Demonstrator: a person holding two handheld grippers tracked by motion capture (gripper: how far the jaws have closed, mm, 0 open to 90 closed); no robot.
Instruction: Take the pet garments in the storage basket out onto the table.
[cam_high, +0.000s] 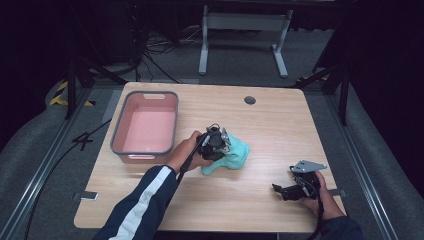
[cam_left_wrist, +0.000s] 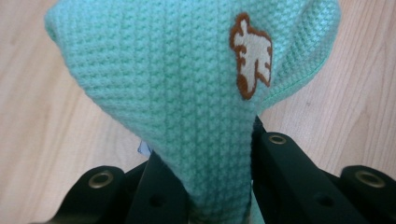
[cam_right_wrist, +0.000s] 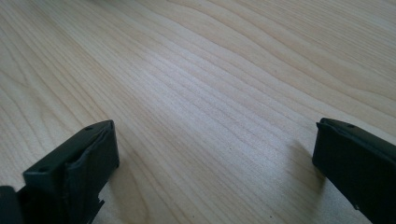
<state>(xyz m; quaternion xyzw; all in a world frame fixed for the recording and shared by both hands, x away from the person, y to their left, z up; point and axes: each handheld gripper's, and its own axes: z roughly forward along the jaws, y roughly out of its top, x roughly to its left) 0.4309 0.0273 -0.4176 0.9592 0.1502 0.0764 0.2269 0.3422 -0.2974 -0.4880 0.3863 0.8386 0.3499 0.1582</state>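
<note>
Pinching the cloth is my left gripper, its jaws drawn in tight on a gathered fold of the mint-green knit, so the fabric bunches narrow between them and fans out wide beyond. From the left gripper view I can see a small brown-and-cream patch sewn near the far edge, and bare table on both sides. I read that narrow bite as deliberate: a grip on a bunched fold lets me lift or drag the whole cloth without it slipping

On the high view the cloth lies rumpled near the middle of the table, just right of the pink bin, which stands open and looks empty. My guess is the cloth is bound for that bin, which sits close on the left side

My left forearm comes in at a slant from the bottom edge, hand wrapped round the gripper, which points down into the cloth

My right gripper rests low near the front right of the table, well apart from the cloth, jaws spread wide with nothing between them but wood grain. I judge it to be parked out of the way
</note>
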